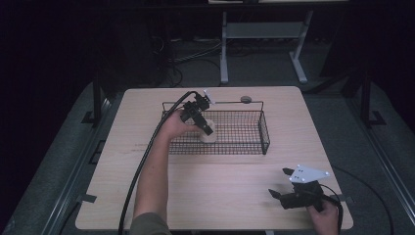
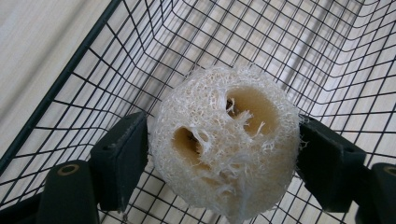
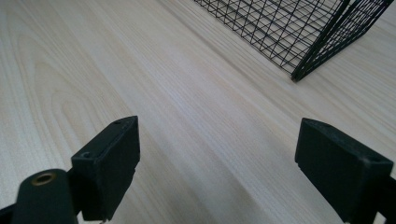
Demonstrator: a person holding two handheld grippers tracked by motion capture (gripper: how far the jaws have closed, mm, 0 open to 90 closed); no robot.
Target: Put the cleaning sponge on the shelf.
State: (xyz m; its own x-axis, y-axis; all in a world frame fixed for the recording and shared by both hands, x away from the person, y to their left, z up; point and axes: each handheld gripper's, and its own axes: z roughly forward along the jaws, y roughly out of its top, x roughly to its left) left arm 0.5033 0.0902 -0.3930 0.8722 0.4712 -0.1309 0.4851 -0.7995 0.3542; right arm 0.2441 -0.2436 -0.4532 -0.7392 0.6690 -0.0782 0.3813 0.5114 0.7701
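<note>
A pale, fibrous loofah piece point(image 2: 219, 107) with two holes in its cut face sits between the jaws of my left gripper point(image 2: 223, 154), which press on both its sides. In the high view the left gripper point(image 1: 208, 131) reaches down into the left part of a black wire basket point(image 1: 264, 132), and the loofah point(image 1: 209, 136) is low inside, near the mesh floor. My right gripper point(image 1: 279, 182) hovers over the table's front right, open, with bare wood between its jaws. In the right gripper view that gripper point(image 3: 217, 158) points toward a corner of the basket point(image 3: 299, 28).
The light wooden table point(image 1: 220, 181) has free room in front of the basket and on both sides. A small round grey thing point(image 1: 245, 99) sits at the basket's far rim. A cable point(image 1: 142, 166) trails from the left gripper along the forearm.
</note>
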